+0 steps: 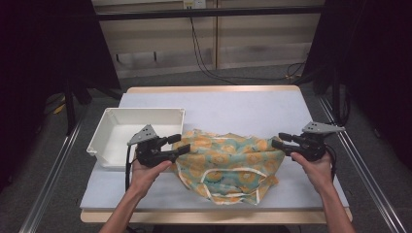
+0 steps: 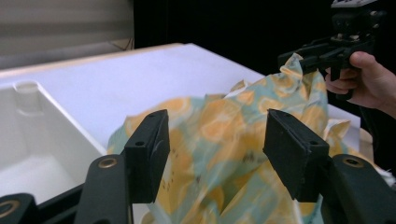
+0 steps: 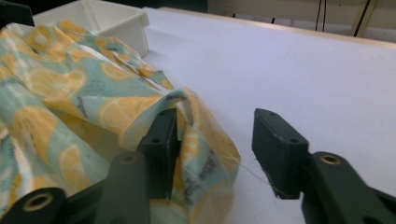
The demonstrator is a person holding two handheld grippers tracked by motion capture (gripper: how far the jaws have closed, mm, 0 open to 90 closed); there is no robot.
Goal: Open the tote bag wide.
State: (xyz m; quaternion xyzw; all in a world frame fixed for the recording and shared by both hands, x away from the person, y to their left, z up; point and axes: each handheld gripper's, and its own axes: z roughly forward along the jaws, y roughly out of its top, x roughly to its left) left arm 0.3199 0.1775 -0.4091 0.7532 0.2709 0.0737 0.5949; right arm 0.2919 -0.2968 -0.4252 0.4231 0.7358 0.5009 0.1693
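Your left tongs [image 1: 178, 145] and right tongs [image 1: 281, 141] both stand open at opposite edges of the lemon-print cloth [image 1: 228, 162], which lies crumpled on the worktop [image 1: 233, 107] beside the white bin [image 1: 116, 127], perhaps touching it.

Thin printed cloth [image 1: 228, 160]; smooth white plastic bin [image 1: 119, 127]; matt table [image 1: 243, 109].

cloth [image 3: 70, 107] cut off left, bin [image 2: 28, 140] cropped
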